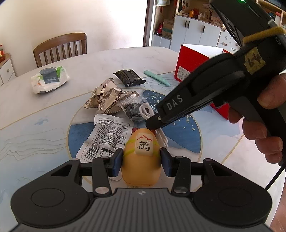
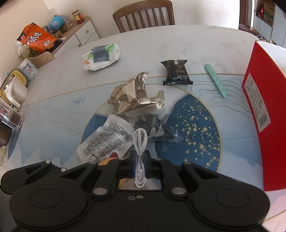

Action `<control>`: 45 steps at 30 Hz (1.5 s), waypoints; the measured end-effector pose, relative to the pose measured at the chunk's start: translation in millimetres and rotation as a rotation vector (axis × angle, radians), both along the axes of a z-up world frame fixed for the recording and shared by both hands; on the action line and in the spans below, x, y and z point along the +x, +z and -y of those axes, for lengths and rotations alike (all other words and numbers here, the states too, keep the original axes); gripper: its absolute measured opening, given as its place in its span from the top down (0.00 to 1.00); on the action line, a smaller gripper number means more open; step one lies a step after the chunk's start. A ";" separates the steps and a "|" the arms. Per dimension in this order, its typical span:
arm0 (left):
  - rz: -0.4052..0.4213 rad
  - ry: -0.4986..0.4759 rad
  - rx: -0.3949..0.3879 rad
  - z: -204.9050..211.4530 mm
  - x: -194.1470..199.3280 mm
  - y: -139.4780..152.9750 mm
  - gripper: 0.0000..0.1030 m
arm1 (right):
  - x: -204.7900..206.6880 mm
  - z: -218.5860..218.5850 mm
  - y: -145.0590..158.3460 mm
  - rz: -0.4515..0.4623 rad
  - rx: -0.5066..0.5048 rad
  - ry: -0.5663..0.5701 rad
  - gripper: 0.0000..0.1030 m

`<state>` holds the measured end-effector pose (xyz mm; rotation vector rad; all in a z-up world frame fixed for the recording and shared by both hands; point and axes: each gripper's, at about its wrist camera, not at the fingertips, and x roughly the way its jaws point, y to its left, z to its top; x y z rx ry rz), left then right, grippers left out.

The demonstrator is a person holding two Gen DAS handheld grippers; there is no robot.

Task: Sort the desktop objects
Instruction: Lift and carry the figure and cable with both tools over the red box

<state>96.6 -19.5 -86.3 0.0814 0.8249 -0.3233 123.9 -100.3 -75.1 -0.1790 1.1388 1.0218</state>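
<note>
The left gripper (image 1: 142,160) has its blue pads (image 1: 118,161) pressed against either flank of a yellow toy figure (image 1: 141,166), which carries a cream mahjong tile (image 1: 145,145) on its front; the jaws are clamped on the toy, which sits squarely between them, low over the blue disc of the table (image 1: 35,110). The right gripper (image 2: 140,168) has its jaws closed on a bundled white USB cable (image 2: 140,151), the bundle running lengthwise through the gap, with its loop sticking forward past the fingertips and its plug end trailing back toward the camera. From the left wrist view, the right gripper's fingers come in from the upper right and their tips meet just behind the toy's head, with the cable showing as white loops on both sides of them. Ahead on the table lies a pile: a white printed packet (image 2: 105,141), a clear bag of dark pieces (image 2: 152,125), and a crumpled foil wrapper (image 2: 132,96). Farther back lie a black snack pack (image 2: 177,72), a mint-green pen-like stick (image 2: 215,80) and a white plastic bag (image 2: 101,58). A red box (image 2: 264,114) stands at the right edge, and a wooden chair (image 2: 144,15) is beyond the table.
</note>
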 end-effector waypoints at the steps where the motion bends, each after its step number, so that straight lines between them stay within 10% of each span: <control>1: -0.001 0.002 -0.003 -0.3 -0.5 1.1 0.58 | -0.3 1.6 1.1 0.003 0.001 -0.001 0.92; 45: 0.106 -0.080 -0.050 107.0 2.6 109.0 0.58 | 55.4 156.1 98.8 0.032 0.171 -0.094 0.92</control>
